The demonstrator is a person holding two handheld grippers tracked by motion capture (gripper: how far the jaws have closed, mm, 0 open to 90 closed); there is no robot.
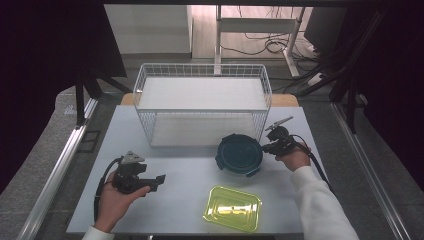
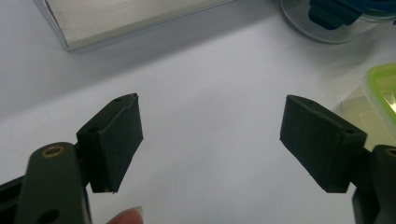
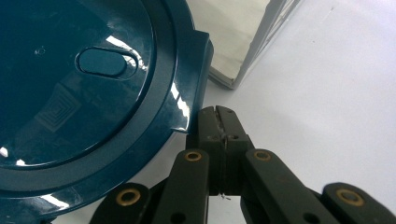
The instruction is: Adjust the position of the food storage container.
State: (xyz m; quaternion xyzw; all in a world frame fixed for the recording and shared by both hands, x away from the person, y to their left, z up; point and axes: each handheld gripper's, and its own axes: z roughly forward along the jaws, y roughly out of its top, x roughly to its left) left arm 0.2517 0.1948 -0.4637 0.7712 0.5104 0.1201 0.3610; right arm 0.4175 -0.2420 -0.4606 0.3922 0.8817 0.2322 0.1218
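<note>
Right gripper view: right gripper (image 3: 219, 122) pinched empty beside round container (image 3: 70, 93)'s lid edge. Left gripper (image 2: 210, 140) spread, idle. Lid looks rigid, glossy, likely slippery; grab a side latch tab.

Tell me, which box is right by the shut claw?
The round blue box. The shut right claw sits at its rim; the yellow-green box lies apart, nearer the person.

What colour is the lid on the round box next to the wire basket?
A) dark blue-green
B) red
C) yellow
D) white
A: the round box in front of the wire basket has a dark blue-green lid, seen close up in the right gripper view, where the shut right tongs sit at its rim; the yellow-green one is the flat rectangular box.
</note>
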